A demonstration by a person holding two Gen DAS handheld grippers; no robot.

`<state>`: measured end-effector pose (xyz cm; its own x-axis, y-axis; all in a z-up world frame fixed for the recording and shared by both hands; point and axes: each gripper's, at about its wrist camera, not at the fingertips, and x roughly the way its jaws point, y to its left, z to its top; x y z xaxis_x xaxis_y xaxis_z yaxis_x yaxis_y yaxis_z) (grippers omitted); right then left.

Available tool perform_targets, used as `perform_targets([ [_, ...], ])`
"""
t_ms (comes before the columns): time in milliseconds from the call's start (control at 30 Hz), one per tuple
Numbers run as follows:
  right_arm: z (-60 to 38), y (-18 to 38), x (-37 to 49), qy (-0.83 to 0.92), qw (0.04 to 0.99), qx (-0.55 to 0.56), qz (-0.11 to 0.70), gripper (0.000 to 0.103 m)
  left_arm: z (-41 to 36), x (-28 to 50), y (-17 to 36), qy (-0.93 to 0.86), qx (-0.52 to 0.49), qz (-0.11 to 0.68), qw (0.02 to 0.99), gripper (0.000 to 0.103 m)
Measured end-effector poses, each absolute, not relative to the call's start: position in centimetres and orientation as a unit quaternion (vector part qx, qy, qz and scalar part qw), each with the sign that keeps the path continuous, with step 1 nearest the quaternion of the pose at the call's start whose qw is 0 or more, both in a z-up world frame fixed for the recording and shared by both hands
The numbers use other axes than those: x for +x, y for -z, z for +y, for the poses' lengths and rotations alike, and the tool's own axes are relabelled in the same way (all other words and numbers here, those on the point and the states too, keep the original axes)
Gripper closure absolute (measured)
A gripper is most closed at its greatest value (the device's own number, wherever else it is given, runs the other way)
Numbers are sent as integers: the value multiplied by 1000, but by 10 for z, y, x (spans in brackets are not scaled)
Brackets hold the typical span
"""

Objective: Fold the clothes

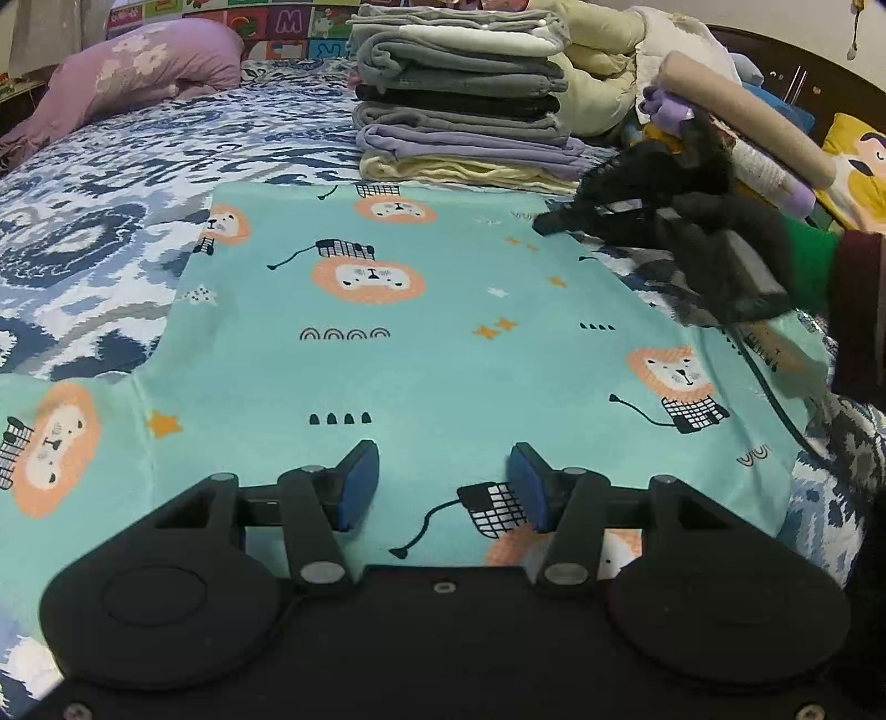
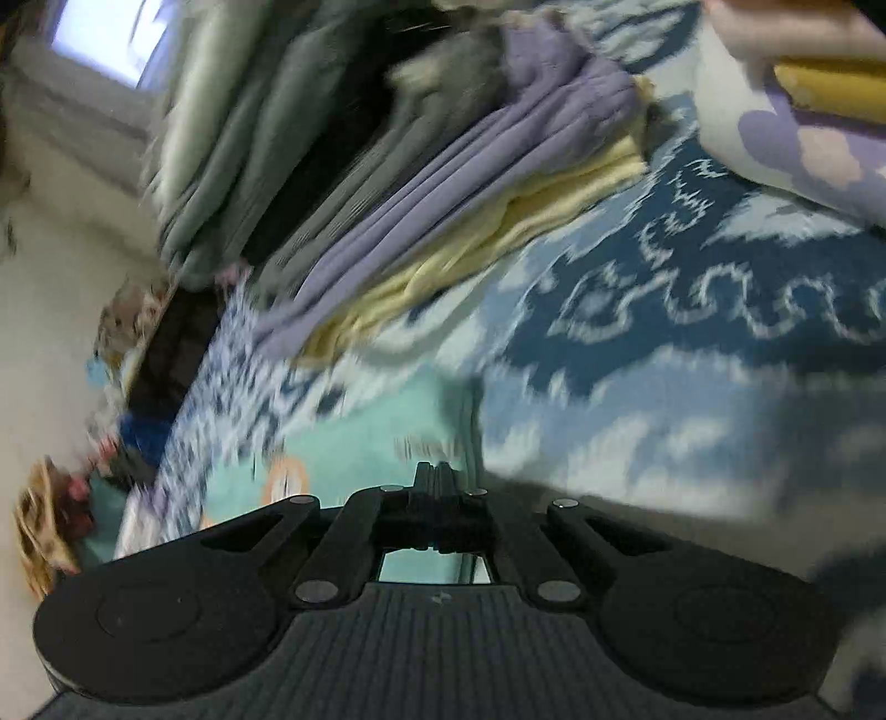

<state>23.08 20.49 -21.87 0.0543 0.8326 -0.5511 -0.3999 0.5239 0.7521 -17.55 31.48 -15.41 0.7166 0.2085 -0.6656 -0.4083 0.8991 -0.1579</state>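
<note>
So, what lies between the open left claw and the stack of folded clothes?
Only the teal lion-print garment, spread flat, in the left wrist view; it reaches from the left claw to the stack.

Teal lion-print garment (image 1: 421, 354) flat, left gripper (image 1: 443, 487) fingers apart

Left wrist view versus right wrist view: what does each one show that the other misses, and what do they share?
Only the left wrist view shows the lion-print garment spread flat in full, the open left gripper over it, the purple pillow, and the right gripper from outside at the garment's far right corner.

Only the right wrist view, tilted and motion-blurred, shows the right gripper's jaws closed together at the garment's edge, plus a bright window.

Both show the stack of folded clothes and the blue patterned bedspread.
</note>
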Motion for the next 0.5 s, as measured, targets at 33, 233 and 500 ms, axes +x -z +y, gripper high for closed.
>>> perform_targets([
  [33, 204, 225, 240, -436, 687, 235, 532, 103, 316, -176, 154, -167, -150, 336, 915, 51],
  [233, 204, 242, 242, -394, 675, 336, 525, 103, 313, -177, 155, -161, -145, 337, 916, 47],
  [500, 175, 175, 170, -397, 757, 241, 460, 93, 305, -178, 157, -163, -130, 342, 916, 39],
])
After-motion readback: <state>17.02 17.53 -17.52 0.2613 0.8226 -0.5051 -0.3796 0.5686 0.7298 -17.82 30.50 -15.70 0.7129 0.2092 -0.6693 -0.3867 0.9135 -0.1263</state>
